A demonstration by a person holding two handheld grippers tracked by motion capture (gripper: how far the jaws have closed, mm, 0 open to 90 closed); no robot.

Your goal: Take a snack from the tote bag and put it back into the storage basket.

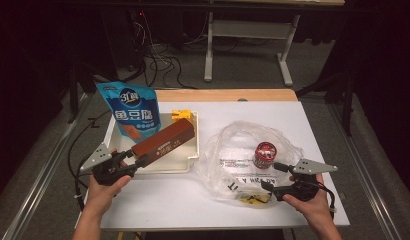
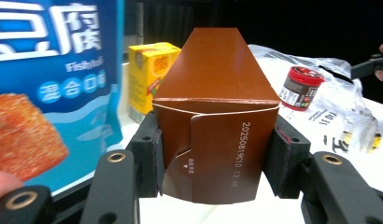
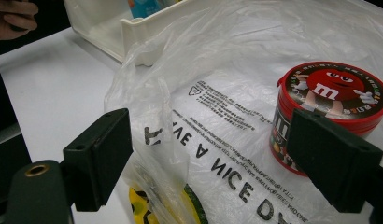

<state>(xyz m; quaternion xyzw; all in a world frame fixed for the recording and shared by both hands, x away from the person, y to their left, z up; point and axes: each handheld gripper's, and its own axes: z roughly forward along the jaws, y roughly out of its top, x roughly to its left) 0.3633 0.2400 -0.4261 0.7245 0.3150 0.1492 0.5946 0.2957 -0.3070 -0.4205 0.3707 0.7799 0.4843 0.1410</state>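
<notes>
My left gripper (image 1: 134, 162) is shut on one end of a long brown carton (image 1: 164, 141) (image 2: 213, 116), which slants over the white tray (image 1: 158, 167); both pads press its sides in the left gripper view (image 2: 213, 163). In the tray a blue snack pouch (image 1: 129, 110) (image 2: 49, 84) stands upright, with a yellow box (image 1: 182, 115) (image 2: 150, 70) behind the carton. My right gripper (image 1: 272, 175) (image 3: 213, 158) stands open over a clear plastic bag (image 1: 243, 150) (image 3: 217, 116). A red M&M's tin (image 1: 265, 154) (image 3: 329, 107) sits on the bag just beside the right jaw.
White tabletop (image 1: 158, 197) lies in front of the tray and between the two hands. Something yellow (image 1: 250, 199) (image 3: 143, 205) shows inside the bag's near edge. Table legs and cables (image 1: 158, 60) stand on the floor beyond the far edge.
</notes>
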